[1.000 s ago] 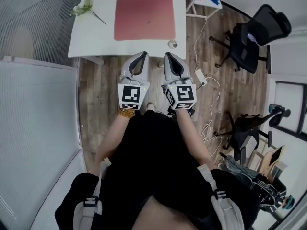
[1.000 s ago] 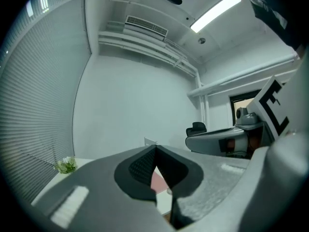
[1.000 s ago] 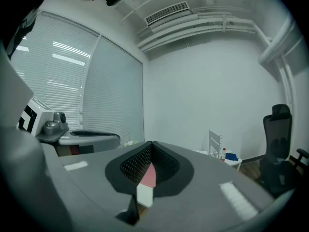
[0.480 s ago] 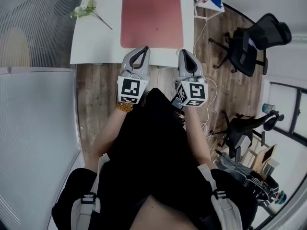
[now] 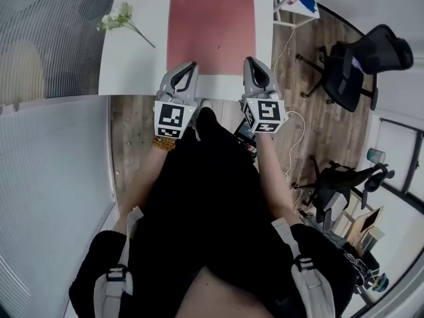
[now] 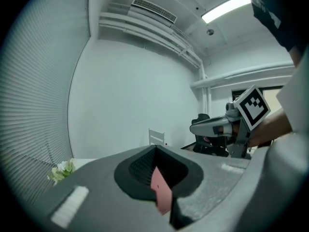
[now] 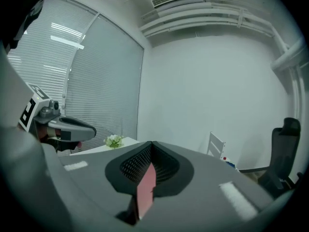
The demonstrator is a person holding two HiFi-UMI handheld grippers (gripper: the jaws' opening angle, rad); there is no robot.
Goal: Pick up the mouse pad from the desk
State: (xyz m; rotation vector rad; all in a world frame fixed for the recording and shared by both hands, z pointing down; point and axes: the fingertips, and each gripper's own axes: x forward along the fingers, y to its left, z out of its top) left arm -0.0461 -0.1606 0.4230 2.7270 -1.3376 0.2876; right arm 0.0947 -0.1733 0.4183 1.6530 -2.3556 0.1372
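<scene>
The pink mouse pad (image 5: 212, 25) lies flat on the white worktop (image 5: 132, 61). The left tongs (image 5: 190, 65) and right tongs (image 5: 251, 61) hover over its near edge. Both are closed up tight and hold nothing.

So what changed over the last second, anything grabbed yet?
Both moved forward from over the floor to the desk edge. The left gripper and right gripper now sit at the near edge of the mouse pad, shut, nothing grabbed. Pad and flower unmoved.
</scene>
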